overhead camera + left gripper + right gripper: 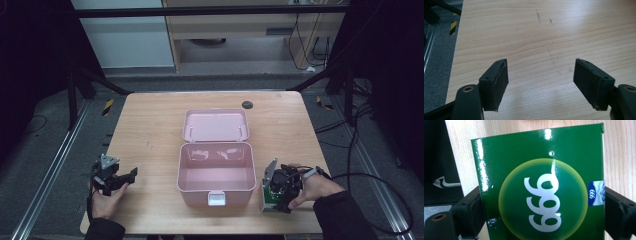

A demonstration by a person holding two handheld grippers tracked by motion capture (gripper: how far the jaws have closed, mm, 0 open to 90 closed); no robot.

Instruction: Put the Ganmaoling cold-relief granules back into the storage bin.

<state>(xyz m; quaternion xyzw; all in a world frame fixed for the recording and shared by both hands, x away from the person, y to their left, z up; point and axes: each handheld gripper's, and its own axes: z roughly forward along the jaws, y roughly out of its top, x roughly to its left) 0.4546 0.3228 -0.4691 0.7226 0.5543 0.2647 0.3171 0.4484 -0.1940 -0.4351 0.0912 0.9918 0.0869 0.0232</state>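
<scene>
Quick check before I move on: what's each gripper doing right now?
Left gripper: open, nothing between its jaws, over bare table.
Right gripper: shut on the green box, jaws pressing both its sides.

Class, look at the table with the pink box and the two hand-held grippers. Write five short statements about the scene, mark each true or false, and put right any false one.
1. The pink box has its lid shut. False: the lid is swung back and the box is open.
2. The right hand-held gripper has a green carton between its jaws. True.
3. The left hand-held gripper holds a carton too. False: its jaws stand apart over bare table.
4. The box looks empty inside. True.
5. The green carton lies inside the box. False: it is on the table to the right of the box.
</scene>
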